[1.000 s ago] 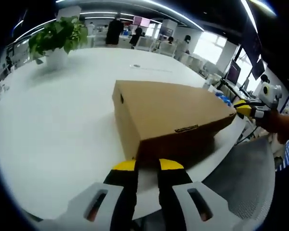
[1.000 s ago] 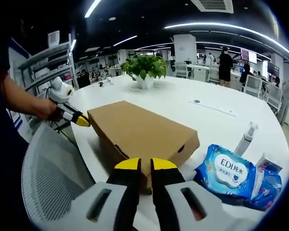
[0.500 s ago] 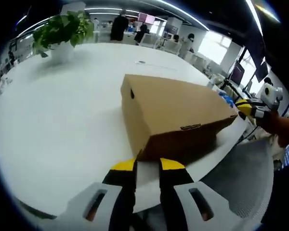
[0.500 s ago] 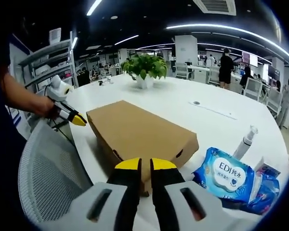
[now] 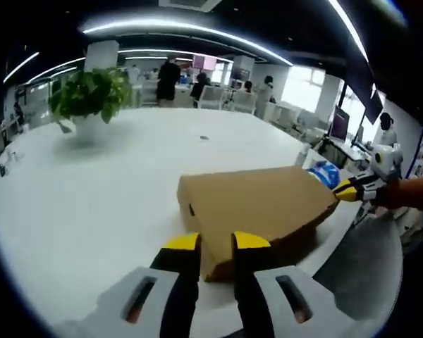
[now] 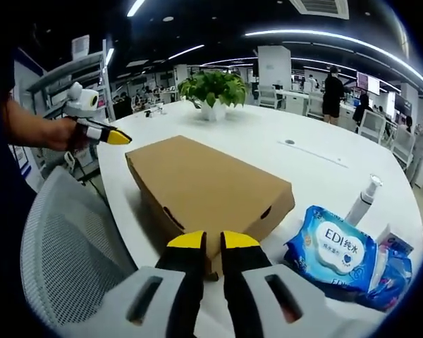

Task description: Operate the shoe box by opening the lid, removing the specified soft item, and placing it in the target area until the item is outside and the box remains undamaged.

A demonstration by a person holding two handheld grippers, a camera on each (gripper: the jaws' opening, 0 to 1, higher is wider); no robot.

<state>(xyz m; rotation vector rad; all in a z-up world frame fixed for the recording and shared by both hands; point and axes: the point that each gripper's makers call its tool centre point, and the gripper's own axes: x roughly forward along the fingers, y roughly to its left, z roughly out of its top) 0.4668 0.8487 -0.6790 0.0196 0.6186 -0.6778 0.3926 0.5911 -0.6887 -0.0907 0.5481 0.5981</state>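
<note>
A closed brown cardboard shoe box point(image 5: 257, 208) point(image 6: 208, 186) lies on the white round table point(image 5: 92, 190), near its edge, lid down. My left gripper point(image 5: 216, 243) hovers at one short end of the box, jaws close together with nothing between them. It also shows as a yellow tip held by a hand, the left gripper point(image 6: 113, 136), just off the box's far corner. My right gripper point(image 6: 213, 241) sits at the opposite short end, jaws nearly touching and empty. From the other side, the right gripper point(image 5: 347, 189) hangs beside the box's far corner. The soft item is hidden inside.
A potted plant point(image 5: 88, 95) point(image 6: 213, 90) stands farther back on the table. A blue wet-wipes pack point(image 6: 335, 248) and a pump bottle point(image 6: 361, 201) lie right of the box. A grey mesh chair point(image 6: 70, 260) point(image 5: 356, 282) stands at the table's edge. People stand in the background.
The left gripper has risen, so its view now looks flatter across the box top. The right gripper has barely shifted. The box has not moved and its lid stays down.
</note>
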